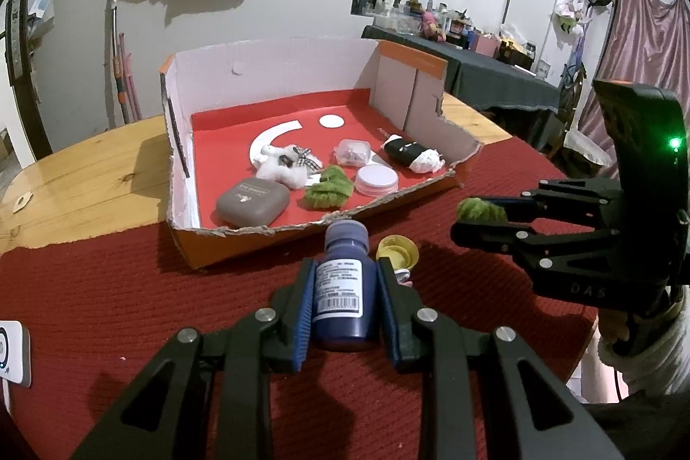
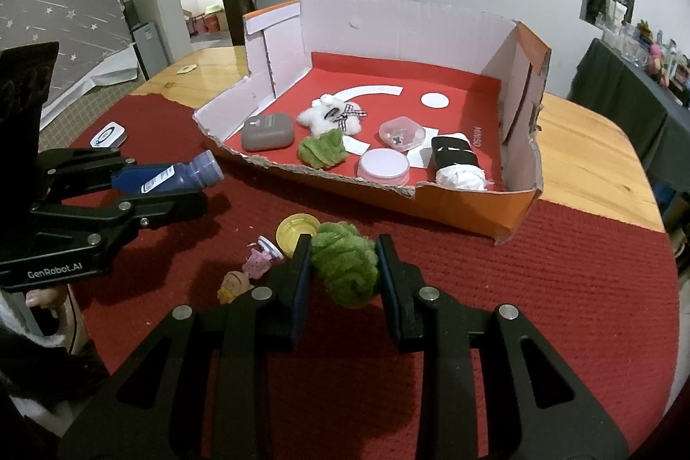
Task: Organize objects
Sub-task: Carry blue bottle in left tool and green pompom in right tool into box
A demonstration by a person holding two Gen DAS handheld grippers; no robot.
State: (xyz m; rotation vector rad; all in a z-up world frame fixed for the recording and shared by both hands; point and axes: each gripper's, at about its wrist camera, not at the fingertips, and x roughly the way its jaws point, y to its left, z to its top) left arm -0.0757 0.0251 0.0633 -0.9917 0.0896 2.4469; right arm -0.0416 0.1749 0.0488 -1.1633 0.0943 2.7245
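My left gripper [image 1: 343, 270] is shut on a dark blue bottle [image 1: 343, 283] with a white label, held above the red mat just in front of the orange cardboard tray [image 1: 258, 240]. It also shows in the right wrist view [image 2: 172, 175]. My right gripper [image 2: 343, 248] is shut on a fuzzy green scrunchie [image 2: 345, 266], held above the mat near the tray's front; it shows in the left wrist view [image 1: 481, 211] too. The tray [image 2: 465, 205] holds a grey case [image 2: 267, 132], a white plush [image 2: 330, 117], another green scrunchie [image 2: 321, 149], a round pink tin [image 2: 383, 164], a clear box [image 2: 401, 132] and a black-and-white roll [image 2: 457, 160].
On the red mat [image 2: 560, 287] lie a yellow cap [image 2: 295, 229], a small pink toy [image 2: 258, 259] and a small yellow figure [image 2: 233, 283]. A white device [image 2: 108, 134] lies at the mat's left. The wooden table [image 2: 595, 154] extends beyond the mat.
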